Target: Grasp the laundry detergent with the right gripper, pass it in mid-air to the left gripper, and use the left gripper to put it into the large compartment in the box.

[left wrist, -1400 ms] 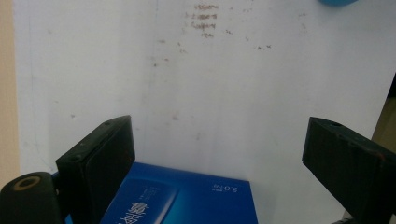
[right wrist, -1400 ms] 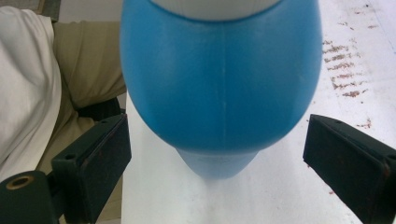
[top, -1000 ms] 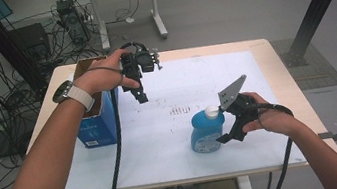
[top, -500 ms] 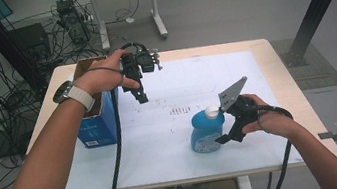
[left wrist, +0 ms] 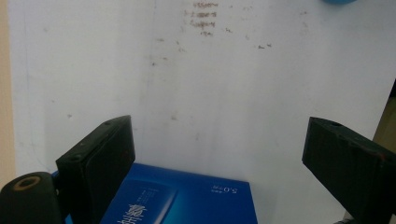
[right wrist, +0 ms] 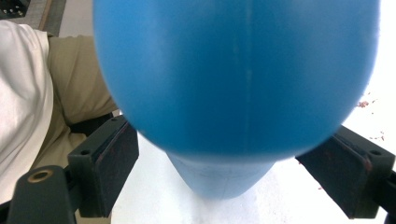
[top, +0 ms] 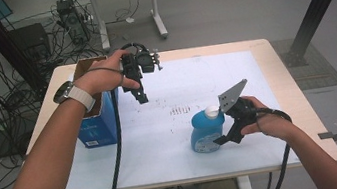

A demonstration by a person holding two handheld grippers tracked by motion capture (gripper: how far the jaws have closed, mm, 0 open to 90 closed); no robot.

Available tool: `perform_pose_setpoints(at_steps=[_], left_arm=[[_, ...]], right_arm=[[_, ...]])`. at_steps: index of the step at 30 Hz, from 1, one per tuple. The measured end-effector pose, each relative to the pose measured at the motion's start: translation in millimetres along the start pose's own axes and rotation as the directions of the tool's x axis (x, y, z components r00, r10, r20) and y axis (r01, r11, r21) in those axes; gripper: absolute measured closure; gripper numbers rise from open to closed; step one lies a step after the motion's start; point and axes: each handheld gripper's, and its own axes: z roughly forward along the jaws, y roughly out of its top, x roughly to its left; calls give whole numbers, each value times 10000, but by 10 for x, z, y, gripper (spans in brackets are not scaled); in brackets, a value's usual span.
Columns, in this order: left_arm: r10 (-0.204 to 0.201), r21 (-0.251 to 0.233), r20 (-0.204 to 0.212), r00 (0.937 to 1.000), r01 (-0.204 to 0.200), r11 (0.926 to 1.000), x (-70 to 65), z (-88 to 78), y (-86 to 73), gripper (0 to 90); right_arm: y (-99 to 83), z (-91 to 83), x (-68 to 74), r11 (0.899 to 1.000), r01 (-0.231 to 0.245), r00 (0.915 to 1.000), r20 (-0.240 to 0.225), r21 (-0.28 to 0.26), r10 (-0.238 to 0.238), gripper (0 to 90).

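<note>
Bottle (top: 207,131), blue with a white cap, stands upright on the white sheet (top: 171,124) at the near right, and my right gripper (top: 224,136) has it between its jaws, which have just been closing; whether the pads press yet I cannot tell. My left gripper (top: 140,96) hangs spread wide above the far left, beside the blue box (top: 94,132).

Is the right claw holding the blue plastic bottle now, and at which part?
Not yet firmly: the right claw has been closing around the blue plastic bottle at its wide body, pads beside it. The left claw is empty.
</note>
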Motion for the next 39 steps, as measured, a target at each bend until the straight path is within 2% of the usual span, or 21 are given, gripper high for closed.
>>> perform_pose_setpoints(at_steps=[9,39], left_arm=[[-10,16,-6,10000,10,10000,-1,-1,-4,97],[-46,-18,33,10000,46,10000,-3,15,-13,97]], right_arm=[[-27,15,1,9996,-12,10000,-36,-289,11,164],[-78,100,4,9986,71,10000,48,-522,-68,214]])
